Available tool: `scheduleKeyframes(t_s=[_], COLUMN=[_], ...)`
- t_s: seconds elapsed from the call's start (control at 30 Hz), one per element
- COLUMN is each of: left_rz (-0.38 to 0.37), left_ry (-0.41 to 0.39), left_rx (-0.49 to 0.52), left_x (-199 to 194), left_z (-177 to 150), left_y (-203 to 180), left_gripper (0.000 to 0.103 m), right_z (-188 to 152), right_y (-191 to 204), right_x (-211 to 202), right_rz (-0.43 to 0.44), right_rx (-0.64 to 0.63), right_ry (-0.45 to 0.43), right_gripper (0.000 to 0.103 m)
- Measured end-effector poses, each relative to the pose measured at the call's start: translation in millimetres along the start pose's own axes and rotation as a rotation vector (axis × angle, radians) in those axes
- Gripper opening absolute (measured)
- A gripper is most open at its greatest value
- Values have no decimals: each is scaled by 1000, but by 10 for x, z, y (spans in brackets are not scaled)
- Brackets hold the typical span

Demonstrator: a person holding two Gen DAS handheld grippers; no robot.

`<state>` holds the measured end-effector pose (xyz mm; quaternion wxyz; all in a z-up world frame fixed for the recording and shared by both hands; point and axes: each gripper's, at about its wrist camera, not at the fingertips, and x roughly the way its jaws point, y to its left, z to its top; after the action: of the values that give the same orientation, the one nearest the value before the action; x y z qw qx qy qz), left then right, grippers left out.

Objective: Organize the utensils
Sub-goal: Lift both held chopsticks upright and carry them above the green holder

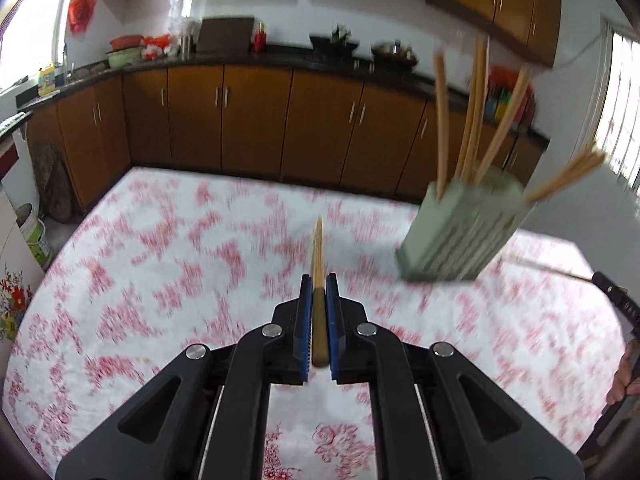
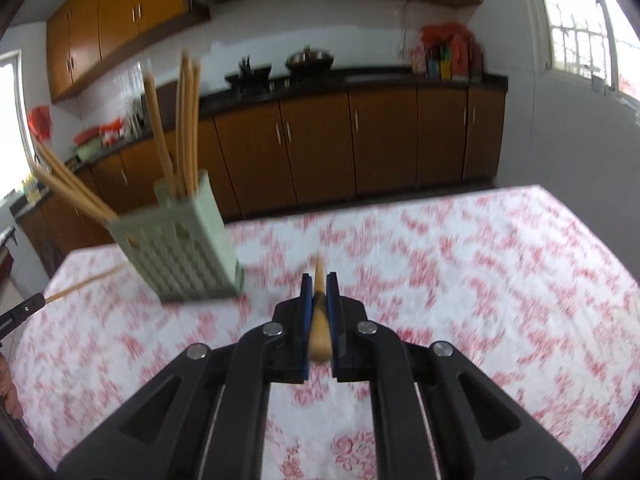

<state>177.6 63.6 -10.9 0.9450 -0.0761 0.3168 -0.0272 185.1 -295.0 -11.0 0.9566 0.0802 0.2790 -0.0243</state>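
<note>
My left gripper [image 1: 319,280] is shut on a wooden chopstick [image 1: 318,252] that points forward over the table. In the right wrist view my right gripper [image 2: 319,280] is likewise shut on a second chopstick [image 2: 319,276]. A pale green slotted utensil holder [image 1: 460,232] stands on the table, right of the left gripper and left of the right one [image 2: 176,248]. Several chopsticks [image 2: 184,120] stick up from it. The right gripper shows at the left view's right edge [image 1: 612,292], the left gripper at the right view's left edge [image 2: 20,312]. Both views are blurred by motion.
The table wears a white cloth with red flowers [image 1: 180,248]. Brown kitchen cabinets [image 1: 256,120] and a dark counter with pots run along the far wall. A bucket [image 1: 34,236] stands on the floor at the left. A hand [image 1: 624,376] shows at the right edge.
</note>
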Motion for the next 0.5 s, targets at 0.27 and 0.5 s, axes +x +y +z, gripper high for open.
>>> scheduleKeyframes(t_s=[0.27, 0.5], left_rz=[-27, -31], left_ry=[-123, -149], left_rx=[-26, -17], left_x=[-323, -428], left_z=[328, 426], left_y=[92, 56], left_gripper=[7, 7], right_z=[280, 326], right_y=[-36, -38], right_x=[-241, -279], right_rz=[16, 23], right_rx=[18, 20], right_ry=[-97, -102], right_gripper=[8, 8])
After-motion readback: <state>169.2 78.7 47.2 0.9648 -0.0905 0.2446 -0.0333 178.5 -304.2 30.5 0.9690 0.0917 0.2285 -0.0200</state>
